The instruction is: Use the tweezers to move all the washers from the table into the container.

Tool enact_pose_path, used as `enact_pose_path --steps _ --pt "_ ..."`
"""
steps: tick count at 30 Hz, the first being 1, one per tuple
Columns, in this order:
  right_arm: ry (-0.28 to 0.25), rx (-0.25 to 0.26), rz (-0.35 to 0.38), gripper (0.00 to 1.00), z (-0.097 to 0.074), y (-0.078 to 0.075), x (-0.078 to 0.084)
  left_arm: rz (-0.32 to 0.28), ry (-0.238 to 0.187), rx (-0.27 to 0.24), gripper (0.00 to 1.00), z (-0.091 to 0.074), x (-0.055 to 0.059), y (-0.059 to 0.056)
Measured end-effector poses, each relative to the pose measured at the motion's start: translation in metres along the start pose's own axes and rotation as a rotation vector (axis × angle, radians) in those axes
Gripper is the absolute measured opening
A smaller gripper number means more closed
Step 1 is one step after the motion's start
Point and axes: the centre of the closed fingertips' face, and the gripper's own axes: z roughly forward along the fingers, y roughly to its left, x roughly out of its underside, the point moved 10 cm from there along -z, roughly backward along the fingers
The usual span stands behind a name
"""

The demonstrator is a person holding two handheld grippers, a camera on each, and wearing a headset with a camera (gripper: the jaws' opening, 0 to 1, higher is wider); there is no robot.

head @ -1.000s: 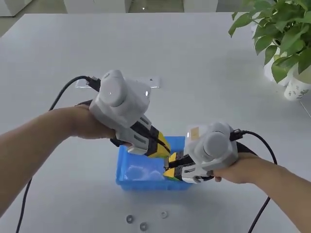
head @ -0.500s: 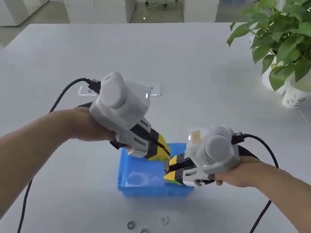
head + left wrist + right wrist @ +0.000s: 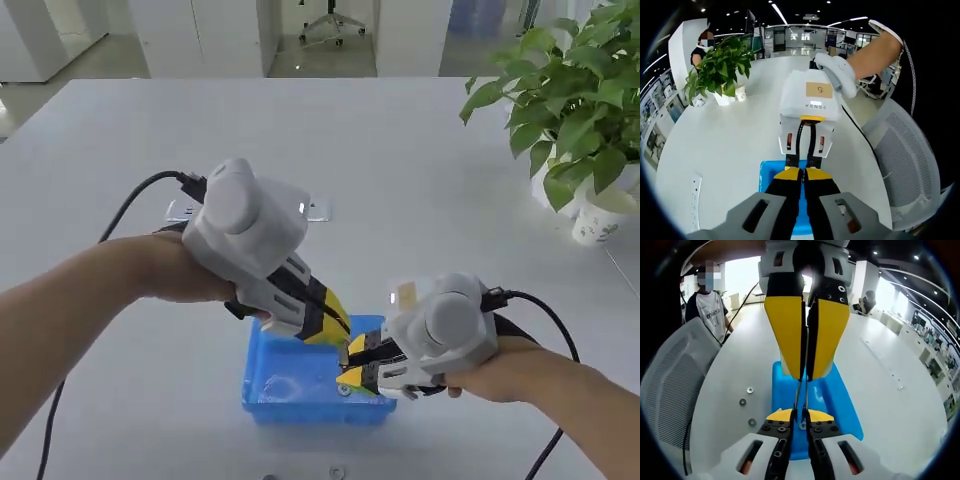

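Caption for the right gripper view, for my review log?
Above the blue container, left gripper and right gripper both shut on the tweezers; three washers lie on the table beside it.

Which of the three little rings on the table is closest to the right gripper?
The washer lowest in the right gripper view, nearest the right gripper; the other two washers lie farther ahead.

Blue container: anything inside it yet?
The blue container shows only pale glare on its left floor, no clear washer. The left hand-held gripper and right hand-held gripper, both shut on the tweezers, cover its right part. Three washers lie outside.
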Motion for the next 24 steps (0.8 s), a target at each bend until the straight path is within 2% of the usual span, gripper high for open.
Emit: enact_pose_path --steps 8,18,24 --pt "-0.007 0.012 -0.008 0.11 -0.007 0.006 -0.006 0.011 -0.006 0.003 0.05 -0.003 -0.008 -0.005" --pt "-0.004 0.017 -0.009 0.11 -0.013 0.018 -0.005 0.02 -0.007 0.01 0.05 -0.003 -0.01 -0.015" --pt "0.0 0.016 -0.011 0.11 -0.015 0.029 -0.004 0.014 -0.015 0.011 0.05 -0.002 -0.009 -0.025"
